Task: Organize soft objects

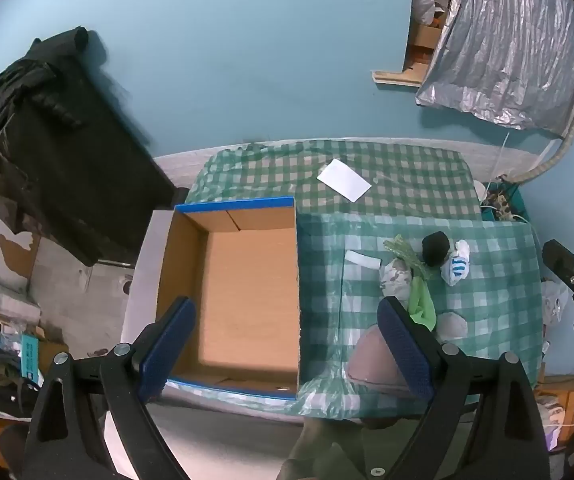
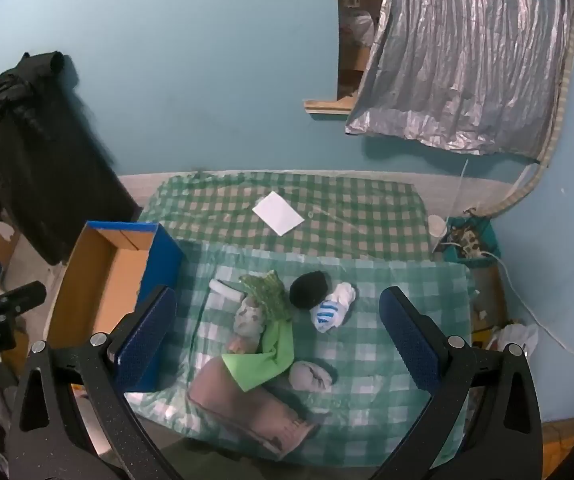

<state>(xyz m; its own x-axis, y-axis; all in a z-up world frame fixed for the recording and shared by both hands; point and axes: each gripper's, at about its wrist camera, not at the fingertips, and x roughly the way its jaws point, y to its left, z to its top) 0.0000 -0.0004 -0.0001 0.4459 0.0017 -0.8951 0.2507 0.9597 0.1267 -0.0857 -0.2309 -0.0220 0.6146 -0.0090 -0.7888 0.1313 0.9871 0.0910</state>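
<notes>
A: Surface first. Low table under a green checked cloth, blue wall behind, silver foil sheet hanging upper right.

B: Grippers?

A: Both up above the table, looking down. Left gripper has its jaws spread wide, nothing between the pads. It hovers over the near edge of the cardboard box. Right gripper is just as wide, released, empty, hanging over the pile of soft things.

B: The pile, near to far?

A: Nearest is a brownish-pink folded cloth at the table's front edge. A bright green cloth lies partly over it. Just right of that, a pale grey rolled sock. Then a patterned grey bundle, touching the green cloth. Behind it a green knitted piece and a small white roll. Right of those, a black ball of fabric touching a white sock with blue stripes.

B: All on the cloth?

A: Yes, none in the box. Box sits at the table's left, blue outside, open top, looks bare inside.

B: Farther back?

A: White paper sheet on a second checked surface, well apart from the pile. Dark clothes hang far left.
</notes>
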